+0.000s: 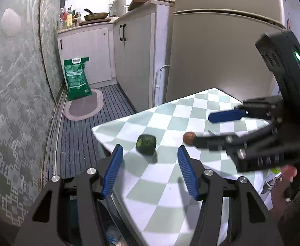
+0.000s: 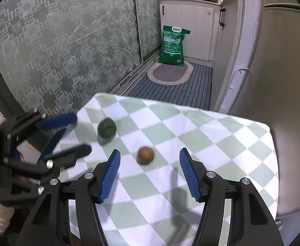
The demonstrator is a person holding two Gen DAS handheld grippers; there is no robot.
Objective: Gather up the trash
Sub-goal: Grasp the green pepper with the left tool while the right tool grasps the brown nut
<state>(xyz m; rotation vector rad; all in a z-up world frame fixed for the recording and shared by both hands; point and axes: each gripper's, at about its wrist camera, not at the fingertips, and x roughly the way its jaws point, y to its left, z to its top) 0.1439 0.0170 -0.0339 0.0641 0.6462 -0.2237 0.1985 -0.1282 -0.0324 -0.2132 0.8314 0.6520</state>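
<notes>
On the checked-cloth counter [image 2: 191, 127] lie a crumpled dark green lump [image 2: 107, 128] and a brown round ball [image 2: 145, 155], near each other but apart. The left tool [image 1: 150, 170] and right tool [image 2: 150, 172] both stand spread and empty above them.

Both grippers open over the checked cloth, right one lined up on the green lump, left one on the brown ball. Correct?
Swapped. The right wrist view has the brown ball ahead between the right gripper's open fingers; the left wrist view has the green lump ahead of the left gripper. Both grippers are open over the checked cloth, holding nothing.
</notes>
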